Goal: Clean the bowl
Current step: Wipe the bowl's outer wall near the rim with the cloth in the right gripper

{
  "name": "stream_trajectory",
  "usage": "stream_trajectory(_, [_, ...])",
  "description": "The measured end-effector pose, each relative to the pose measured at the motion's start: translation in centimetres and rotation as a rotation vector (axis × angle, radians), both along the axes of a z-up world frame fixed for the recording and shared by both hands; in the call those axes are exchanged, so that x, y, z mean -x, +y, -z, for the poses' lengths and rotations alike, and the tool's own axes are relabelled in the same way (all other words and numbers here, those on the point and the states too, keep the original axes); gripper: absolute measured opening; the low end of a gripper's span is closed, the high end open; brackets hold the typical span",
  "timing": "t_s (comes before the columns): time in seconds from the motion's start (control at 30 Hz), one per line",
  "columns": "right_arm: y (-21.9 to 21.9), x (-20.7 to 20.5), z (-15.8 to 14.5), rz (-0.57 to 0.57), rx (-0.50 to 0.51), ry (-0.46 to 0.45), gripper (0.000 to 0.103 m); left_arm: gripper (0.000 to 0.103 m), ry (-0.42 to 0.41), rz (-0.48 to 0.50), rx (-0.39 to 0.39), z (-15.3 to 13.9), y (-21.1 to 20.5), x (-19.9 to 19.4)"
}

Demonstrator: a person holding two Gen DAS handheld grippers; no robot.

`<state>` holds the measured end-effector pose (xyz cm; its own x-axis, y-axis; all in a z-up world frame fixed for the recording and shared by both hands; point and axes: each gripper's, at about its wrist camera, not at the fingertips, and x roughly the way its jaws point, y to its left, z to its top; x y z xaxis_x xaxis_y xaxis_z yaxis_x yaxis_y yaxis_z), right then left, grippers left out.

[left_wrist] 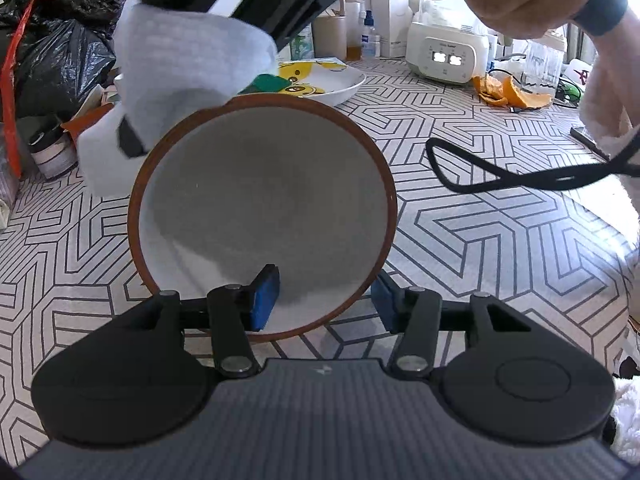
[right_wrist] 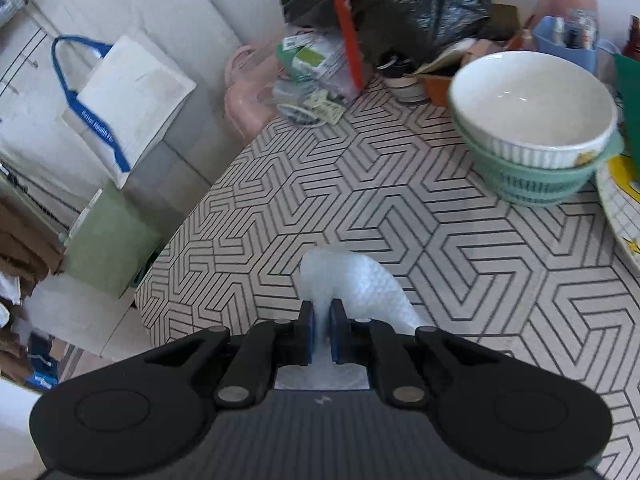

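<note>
A brown-rimmed bowl (left_wrist: 262, 216) with a pale grey inside is tipped up on its edge above a table (left_wrist: 480, 240) covered in a black-and-white geometric pattern. The left gripper (left_wrist: 324, 300) grips its lower rim — one blue pad (left_wrist: 265, 298) presses the inside wall, the other sits behind the outside, so the tongs stand only partly closed, clamped on the rim.

The right gripper (right_wrist: 321, 330) is nearly closed, its blue pads pinching a crumpled white paper towel (right_wrist: 352, 284). In the left wrist view that towel (left_wrist: 188, 64) hangs just beside the bowl's upper left rim; whether it touches cannot be told.

Toward the table's far edge lie a shallow plate with a yellow cartoon print (left_wrist: 320, 80) and orange peel (left_wrist: 512, 94). In the right wrist view a white bowl stacked in a green colander (right_wrist: 536, 128) sits near a far corner beside black rubbish bags (right_wrist: 400, 4).
</note>
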<state>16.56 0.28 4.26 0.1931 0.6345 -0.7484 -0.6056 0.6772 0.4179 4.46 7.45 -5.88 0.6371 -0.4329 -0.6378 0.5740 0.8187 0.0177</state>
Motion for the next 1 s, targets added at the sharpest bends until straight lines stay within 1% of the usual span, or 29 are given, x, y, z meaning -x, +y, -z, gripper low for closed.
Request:
stream_trajectory(0.33, [-2.9, -1.1, 0.8, 0.066, -0.048, 0.028, 0.007, 0.05, 0.0, 0.016, 0.003, 0.0, 0.0, 0.2])
stream_trajectory(0.43, [-3.8, -1.2, 1.3, 0.1, -0.07, 0.035, 0.009, 0.05, 0.004, 0.019, -0.002, -0.1, -0.2, 0.0])
stream_trajectory(0.57, [-4.9, 0.6, 1.2, 0.13, -0.114, 0.004, 0.01, 0.05, 0.004, 0.023, -0.005, -0.1, -0.3, -0.1])
stream_trajectory(0.73, [-5.6, 3.3, 0.6, 0.113, -0.155, -0.039, 0.01, 0.05, 0.006, 0.023, -0.004, -0.1, -0.3, -0.1])
stream_trajectory(0.9, [-6.6, 4.5, 0.6, 0.108, -0.173, -0.034, 0.01, 0.05, 0.011, 0.025, -0.011, -0.1, -0.5, -0.3])
stream_trajectory(1.0, [-7.7, 4.1, 1.2, 0.13, -0.178, -0.008, 0.01, 0.051, 0.008, 0.025, -0.012, -0.1, -0.6, -0.3])
